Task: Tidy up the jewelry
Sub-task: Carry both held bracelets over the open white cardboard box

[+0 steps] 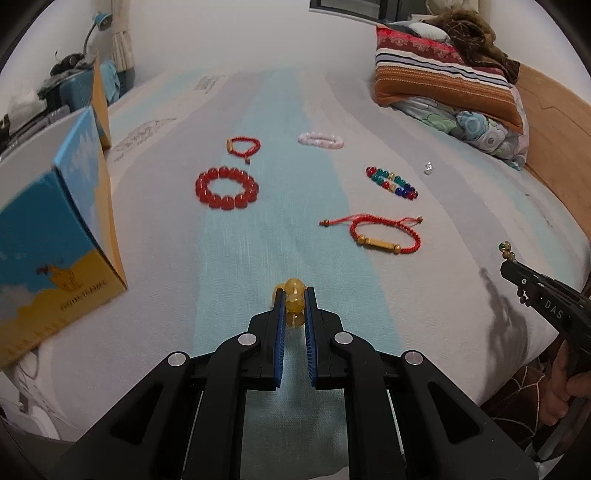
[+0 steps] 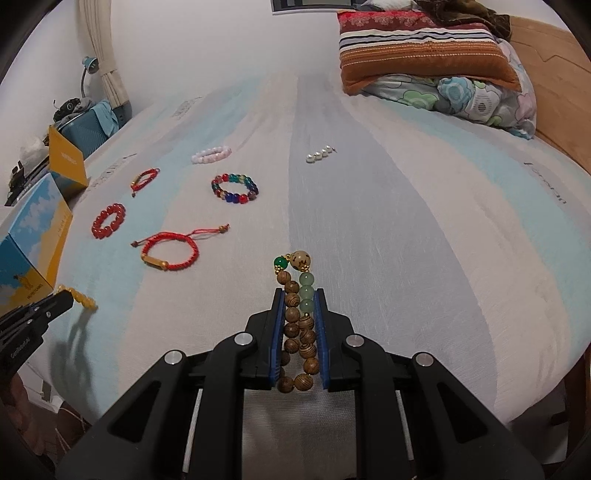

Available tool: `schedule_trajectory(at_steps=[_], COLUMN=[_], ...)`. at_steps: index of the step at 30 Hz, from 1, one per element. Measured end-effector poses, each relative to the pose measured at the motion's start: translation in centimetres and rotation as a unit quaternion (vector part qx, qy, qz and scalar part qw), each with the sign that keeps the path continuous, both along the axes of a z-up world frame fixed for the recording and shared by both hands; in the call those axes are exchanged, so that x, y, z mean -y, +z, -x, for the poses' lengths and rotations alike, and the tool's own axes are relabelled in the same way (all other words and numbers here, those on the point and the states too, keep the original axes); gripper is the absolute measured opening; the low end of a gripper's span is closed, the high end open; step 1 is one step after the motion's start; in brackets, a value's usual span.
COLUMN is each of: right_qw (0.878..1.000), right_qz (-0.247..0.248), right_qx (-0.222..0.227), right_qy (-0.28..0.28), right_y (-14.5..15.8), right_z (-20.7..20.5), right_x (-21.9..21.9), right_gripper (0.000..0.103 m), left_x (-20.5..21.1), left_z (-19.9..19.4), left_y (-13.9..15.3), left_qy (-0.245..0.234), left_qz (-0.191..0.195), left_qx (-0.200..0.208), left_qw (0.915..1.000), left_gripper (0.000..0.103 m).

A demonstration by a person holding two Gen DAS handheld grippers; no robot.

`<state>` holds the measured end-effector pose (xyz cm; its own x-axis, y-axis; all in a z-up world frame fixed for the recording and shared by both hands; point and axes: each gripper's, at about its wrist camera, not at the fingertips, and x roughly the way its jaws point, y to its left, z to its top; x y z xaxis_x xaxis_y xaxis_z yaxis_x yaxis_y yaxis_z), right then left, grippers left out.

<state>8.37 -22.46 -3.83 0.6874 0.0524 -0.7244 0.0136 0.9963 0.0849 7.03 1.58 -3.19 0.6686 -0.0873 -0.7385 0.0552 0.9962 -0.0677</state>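
Observation:
My left gripper (image 1: 294,295) is shut on a yellow amber bead bracelet (image 1: 294,301), held just above the bed sheet; it also shows in the right wrist view (image 2: 79,298). My right gripper (image 2: 298,295) is shut on a wooden bead bracelet with green beads (image 2: 295,314), held above the sheet. On the bed lie a big red bead bracelet (image 1: 226,188), a small red cord bracelet (image 1: 243,146), a pink bead bracelet (image 1: 320,140), a multicolour bead bracelet (image 1: 391,182), a red cord bracelet with a gold tube (image 1: 384,236) and a pearl piece (image 2: 319,154).
A blue and yellow box (image 1: 55,240) stands open at the left edge of the bed. Folded striped and floral bedding (image 1: 443,81) lies at the far right by the wooden headboard (image 1: 554,122). A desk with a lamp (image 1: 99,22) is at far left.

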Motion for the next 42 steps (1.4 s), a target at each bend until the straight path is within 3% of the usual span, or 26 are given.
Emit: schedule_trajectory(at_steps=[15,21,30,42], right_qw=[1.0,1.0,0.999,0.994], right_qz=[0.0,-0.013,-0.019,-0.007], right_qx=[-0.011,-0.008,-0.007,0.02], right_qy=[-0.001,0.014,0.046,0.104], right_y=[3.0,5.4,9.5,14.0], right_z=[-1.8,-3.3,-6.3,-8.2], right_x=[-0.7,-2.4,-7.5,-17.7], right_gripper=[0.015,0.015,0.015,0.015], left_x=[0.3,-0.6,-3.1,-12.1], left_z=[-0.8,-1.7,-3.5,-1.4], left_y=[4.7,8.7,12.2,15.4], left_qy=[-0.016,-0.018,-0.001,0.067], left_qz=[-0.003,-0.016,-0.024,-0.023], left_qx=[0.013,0.041,0.05,0.06], left_qw=[0.9998,0.9989,0.9984,0.9957], left_gripper=[0.009,0.009,0.009,0.009])
